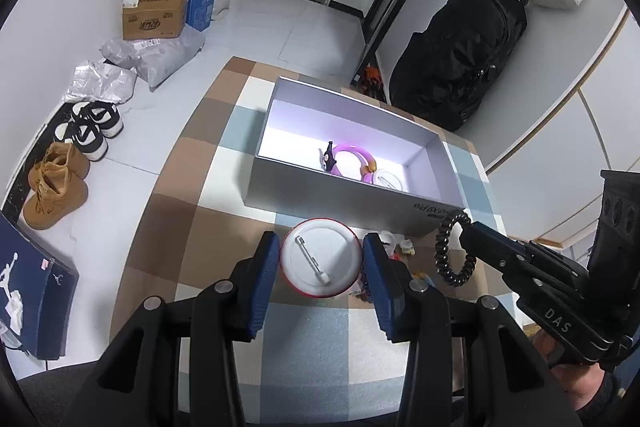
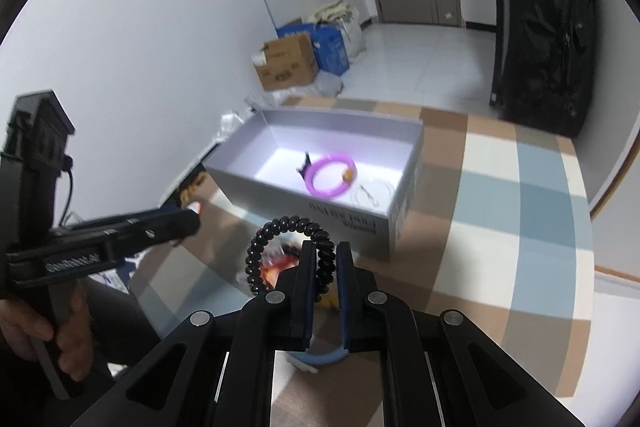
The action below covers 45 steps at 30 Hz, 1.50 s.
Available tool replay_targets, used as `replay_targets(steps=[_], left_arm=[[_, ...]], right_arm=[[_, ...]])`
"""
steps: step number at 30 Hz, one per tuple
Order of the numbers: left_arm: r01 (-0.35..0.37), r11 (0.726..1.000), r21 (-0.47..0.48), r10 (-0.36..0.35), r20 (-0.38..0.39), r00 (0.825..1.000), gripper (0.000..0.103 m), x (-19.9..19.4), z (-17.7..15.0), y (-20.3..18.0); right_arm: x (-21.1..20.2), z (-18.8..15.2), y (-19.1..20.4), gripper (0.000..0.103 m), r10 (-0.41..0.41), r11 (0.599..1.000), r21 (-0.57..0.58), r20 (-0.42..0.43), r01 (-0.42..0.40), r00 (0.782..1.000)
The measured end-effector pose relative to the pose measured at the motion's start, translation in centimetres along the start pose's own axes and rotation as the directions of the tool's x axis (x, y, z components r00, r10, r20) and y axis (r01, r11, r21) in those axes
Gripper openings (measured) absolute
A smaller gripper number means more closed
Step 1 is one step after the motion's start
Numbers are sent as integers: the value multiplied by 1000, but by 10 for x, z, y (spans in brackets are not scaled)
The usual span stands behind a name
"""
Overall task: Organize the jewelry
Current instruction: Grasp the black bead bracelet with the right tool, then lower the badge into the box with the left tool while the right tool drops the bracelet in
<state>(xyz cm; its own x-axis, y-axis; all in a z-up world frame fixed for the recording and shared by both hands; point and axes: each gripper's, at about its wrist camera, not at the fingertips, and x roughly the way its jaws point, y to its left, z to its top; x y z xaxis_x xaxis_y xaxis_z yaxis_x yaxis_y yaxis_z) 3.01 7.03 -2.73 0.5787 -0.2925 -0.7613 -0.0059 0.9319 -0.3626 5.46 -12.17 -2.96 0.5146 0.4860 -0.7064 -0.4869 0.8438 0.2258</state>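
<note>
My left gripper (image 1: 320, 251) is shut on a round white pin badge (image 1: 319, 263) with a red rim, held above the checkered table just in front of the open grey box (image 1: 344, 205). My right gripper (image 2: 325, 255) is shut on a black spiral hair tie (image 2: 276, 227), which also shows in the left wrist view (image 1: 444, 247), held above the table near the box's front wall (image 2: 304, 211). Inside the box lie a purple bracelet (image 1: 352, 157), a small dark charm (image 1: 329, 157) and another white badge (image 1: 387, 179).
Small loose items (image 1: 404, 247) lie on the checkered tablecloth (image 1: 208, 195) in front of the box. On the floor left are shoes (image 1: 56, 187), bags and cardboard boxes (image 1: 156, 11). A black suitcase (image 1: 460, 55) stands behind the table.
</note>
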Motion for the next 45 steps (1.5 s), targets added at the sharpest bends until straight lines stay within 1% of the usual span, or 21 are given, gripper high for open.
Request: replay_targets(steps=[3, 5, 8, 14, 17, 20, 22, 27, 34, 38, 45], left_arm=[[-12, 1000, -6, 12, 12, 1000, 38, 1, 5, -3], [-45, 999, 8, 44, 42, 998, 38, -1, 10, -6], [-63, 997, 33, 61, 65, 996, 38, -1, 15, -8], [-42, 999, 35, 40, 66, 997, 38, 4, 29, -10], [-31, 999, 43, 28, 77, 997, 38, 5, 43, -17], [-31, 998, 62, 25, 103, 994, 38, 9, 54, -23], [-30, 998, 59, 24, 107, 994, 38, 15, 59, -25], [-24, 999, 25, 22, 70, 997, 38, 31, 63, -18], [13, 999, -48, -11, 29, 1000, 38, 48, 73, -10], [8, 999, -46, -7, 18, 1000, 38, 54, 76, -16], [13, 999, -51, -14, -10, 1000, 38, 61, 77, -16]], right_arm=[[-3, 7, 3, 9, 18, 1000, 5, 22, -18, 1000], [-4, 12, 5, 9, 26, 1000, 9, 38, -26, 999], [-7, 21, 4, 9, 46, 998, 29, 63, -48, 997], [-2, 37, 0, 9, 63, 996, 59, 70, -67, 996], [1, 44, -5, 9, 67, 994, 79, 78, -73, 995], [7, 54, -15, 9, 77, 989, 123, 82, -87, 994], [11, 60, -19, 9, 70, 987, 136, 83, -81, 994], [25, 72, -29, 9, 66, 984, 160, 80, -79, 995], [43, 75, -37, 9, 71, 981, 177, 45, -78, 996], [49, 77, -41, 9, 72, 980, 183, 31, -76, 997], [52, 74, -53, 9, 78, 969, 234, 20, -81, 997]])
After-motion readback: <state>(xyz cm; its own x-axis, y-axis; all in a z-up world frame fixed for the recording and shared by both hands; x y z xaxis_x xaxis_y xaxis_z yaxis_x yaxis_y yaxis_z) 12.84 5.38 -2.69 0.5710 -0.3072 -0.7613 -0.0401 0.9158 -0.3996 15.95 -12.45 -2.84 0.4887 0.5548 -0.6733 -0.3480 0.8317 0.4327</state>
